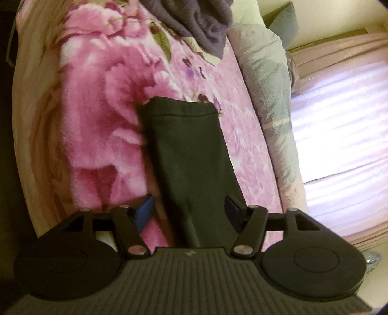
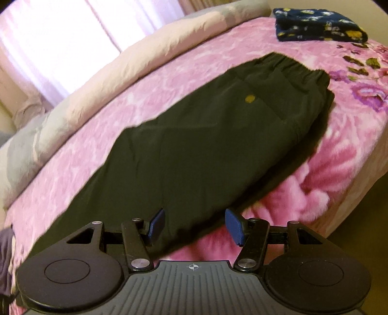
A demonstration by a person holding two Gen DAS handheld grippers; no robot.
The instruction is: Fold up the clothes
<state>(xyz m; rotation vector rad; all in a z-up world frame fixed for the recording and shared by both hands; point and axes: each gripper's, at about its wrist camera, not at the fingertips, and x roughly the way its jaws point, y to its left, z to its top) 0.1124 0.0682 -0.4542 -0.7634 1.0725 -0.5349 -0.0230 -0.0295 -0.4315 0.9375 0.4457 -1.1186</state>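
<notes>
Dark trousers [image 2: 194, 135] lie flat and lengthwise on a pink floral bed [image 2: 339, 150], waistband toward a folded navy garment [image 2: 320, 26] at the far corner. The left gripper [image 1: 189, 210] and right gripper [image 2: 194, 225] hover with jaws open and empty. The cloth looks light, limp, probably not slippery; pinch hem or waistband corners.

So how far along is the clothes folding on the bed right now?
Done: a navy flowered garment sits folded on the pink blanket. In hand: the dark trousers lie flat, legs together, not yet folded over; the left gripper and right gripper hover over them, jaws open. Left: the purple-grey heap.
</notes>
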